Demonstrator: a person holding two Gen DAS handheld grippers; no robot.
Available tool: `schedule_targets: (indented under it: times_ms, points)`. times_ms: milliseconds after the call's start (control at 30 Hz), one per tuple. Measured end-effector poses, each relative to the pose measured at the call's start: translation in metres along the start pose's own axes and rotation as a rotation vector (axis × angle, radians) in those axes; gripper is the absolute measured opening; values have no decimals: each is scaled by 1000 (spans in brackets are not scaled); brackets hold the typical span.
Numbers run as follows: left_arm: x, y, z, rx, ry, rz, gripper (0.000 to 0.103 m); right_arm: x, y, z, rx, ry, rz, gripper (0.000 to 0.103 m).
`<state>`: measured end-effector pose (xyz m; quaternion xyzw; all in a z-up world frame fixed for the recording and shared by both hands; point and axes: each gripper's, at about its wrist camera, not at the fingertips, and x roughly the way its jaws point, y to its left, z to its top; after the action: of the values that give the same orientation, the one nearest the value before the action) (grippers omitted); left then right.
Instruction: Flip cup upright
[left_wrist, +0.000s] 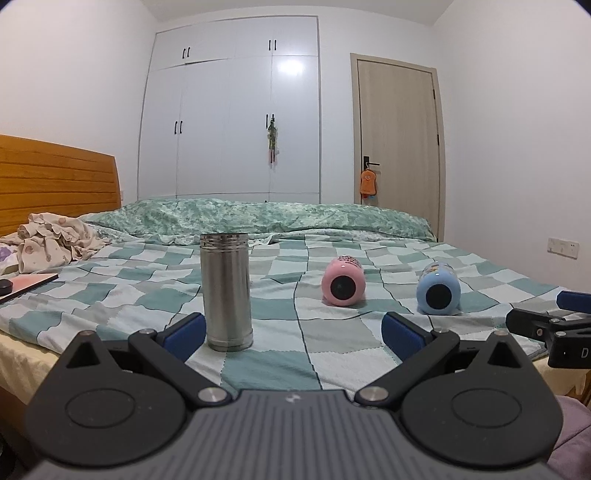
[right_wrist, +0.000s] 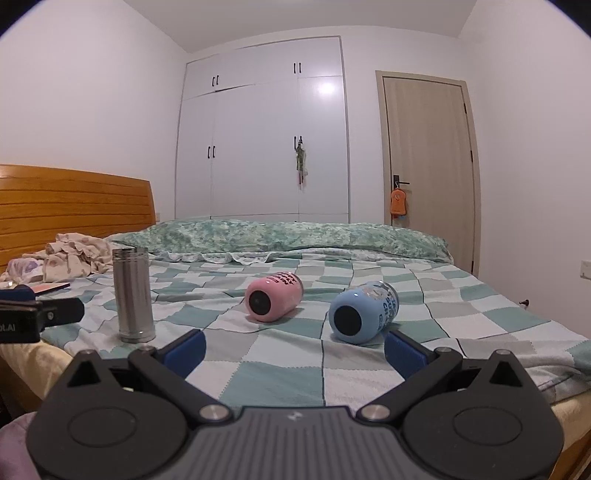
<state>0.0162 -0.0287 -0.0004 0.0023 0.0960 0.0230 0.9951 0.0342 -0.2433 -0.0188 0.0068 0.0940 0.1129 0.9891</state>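
**Two cups down on the bed, both claws released**

On the left, the steel cup (left_wrist: 226, 291) already stands upright on the checked bedspread (left_wrist: 332, 343), just ahead of the left claw (left_wrist: 295, 332), whose jaws are spread and empty. Right of it the pink cup (right_wrist: 273, 298) lies on its side, base toward the cameras. Farther right, near the empty, wide-open right claw (right_wrist: 295, 345), lies the blue cup (right_wrist: 364, 312). Both look smooth, rigid and likely slippery; a grip across the mid-body seems safest, since the soft bedding may let them roll.
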Motion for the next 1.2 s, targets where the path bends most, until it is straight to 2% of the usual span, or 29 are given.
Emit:
schedule_targets:
  times_ms: [1200]
  points:
    - [0,-1,0,-3,-4,-3,103,-1,3,-1,-5,-5,0,103]
